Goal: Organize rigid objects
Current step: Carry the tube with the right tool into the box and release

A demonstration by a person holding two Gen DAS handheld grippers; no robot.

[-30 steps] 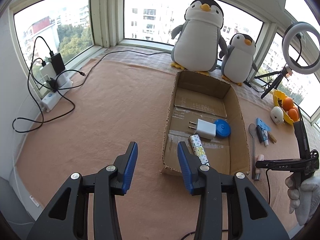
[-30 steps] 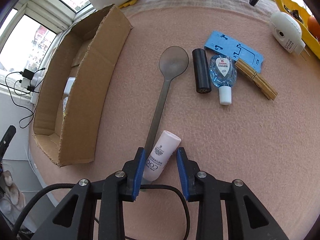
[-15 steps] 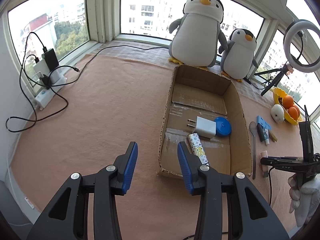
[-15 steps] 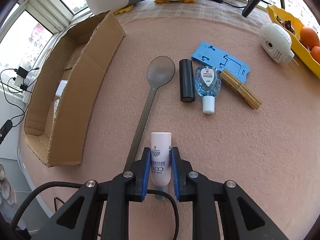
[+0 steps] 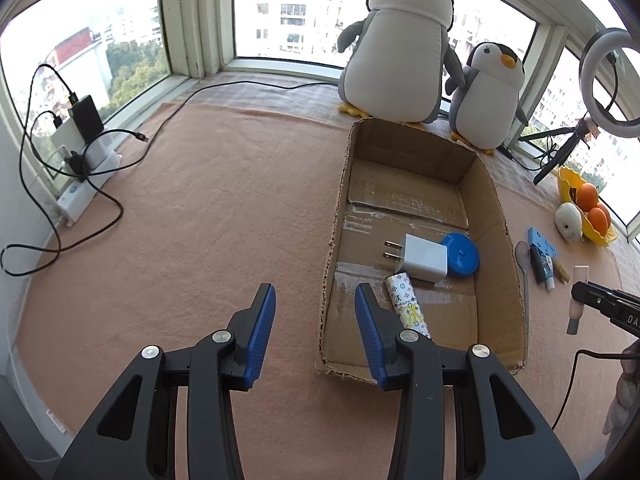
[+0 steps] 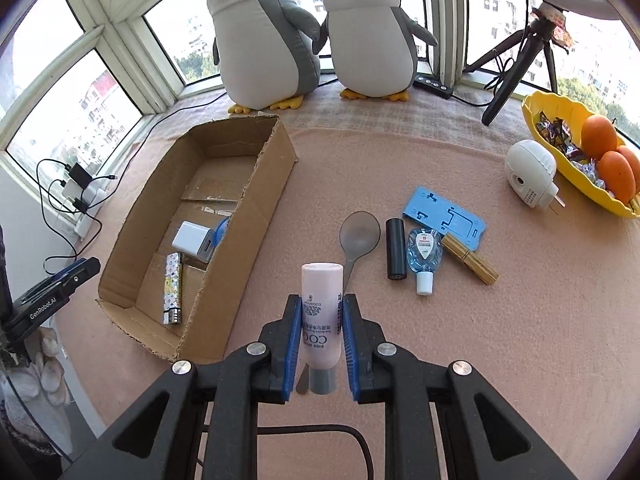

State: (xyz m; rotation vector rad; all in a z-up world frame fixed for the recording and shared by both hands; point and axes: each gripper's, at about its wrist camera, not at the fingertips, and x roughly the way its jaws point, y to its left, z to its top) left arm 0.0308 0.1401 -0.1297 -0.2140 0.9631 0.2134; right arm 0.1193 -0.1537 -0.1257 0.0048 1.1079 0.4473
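My right gripper (image 6: 320, 300) is shut on a pale pink tube (image 6: 321, 312) and holds it above the mat; the tube (image 5: 577, 298) also shows at the right edge of the left wrist view. An open cardboard box (image 6: 276, 168) to its left holds a white charger (image 6: 192, 240), a blue round lid (image 5: 462, 255) and a patterned lighter (image 6: 173, 288). On the mat lie a grey spoon (image 6: 359, 236), a black cylinder (image 6: 396, 254), a small clear blue bottle (image 6: 423, 256), a blue plastic stand (image 6: 446, 216) and a wooden clip (image 6: 472, 260). My left gripper (image 5: 315, 294) is open and empty, near the box's (image 5: 504, 240) front left corner.
Two plush penguins (image 6: 264, 40) (image 6: 368, 36) stand behind the box. A yellow bowl (image 6: 560, 168) of oranges, a white plug-in device (image 6: 530, 172) and a tripod (image 6: 516, 68) are at the right. Chargers and cables (image 5: 80, 152) lie along the left window sill.
My right gripper closed on the pink tube and lifted it off the mat, tilting its view up. The left gripper drifted slightly forward and stayed open.
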